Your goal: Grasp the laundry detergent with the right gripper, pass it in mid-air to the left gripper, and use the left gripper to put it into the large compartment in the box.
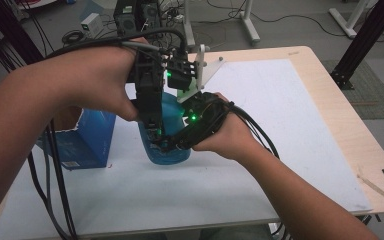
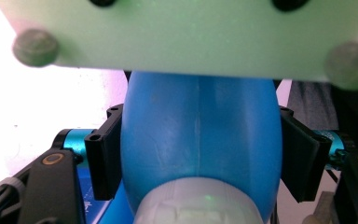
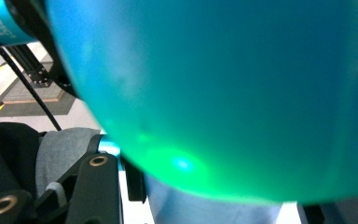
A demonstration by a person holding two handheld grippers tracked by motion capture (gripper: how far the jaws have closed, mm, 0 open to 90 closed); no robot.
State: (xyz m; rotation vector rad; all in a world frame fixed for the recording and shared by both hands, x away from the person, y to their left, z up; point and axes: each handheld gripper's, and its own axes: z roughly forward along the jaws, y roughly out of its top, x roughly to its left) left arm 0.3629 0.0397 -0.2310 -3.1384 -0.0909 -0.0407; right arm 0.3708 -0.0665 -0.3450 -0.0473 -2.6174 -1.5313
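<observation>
Starting at the left of the table (image 1: 290, 100), a blue box (image 1: 87, 137) stood just beside the work, torn open at the top. Next to it sat the blue bottle (image 1: 172, 150), upright on the white mat, with both my tools on it. My left gripper (image 1: 152, 127) came down over the bottle from above; in the left gripper view its black pads (image 2: 103, 158) sat against both flanks of the blue body (image 2: 198, 135), just above the pale grey cap (image 2: 196, 205), so I judged it clamped on the bottle. My right gripper (image 1: 180, 142) reached in low from the right side, and its jaws were closed tight; in the right gripper view the bottle (image 3: 223, 93) loomed so close that I could not see exactly where the jaws bit, though they seemed to hold it near the lower part.

The risk I saw was the rounded, smooth wall: the left pads gripped a curve, and a twist or pull could have let them slide off. With two grips opposing each other, uneven force might have tipped the bottle toward the box or squeezed its soft sides.
</observation>
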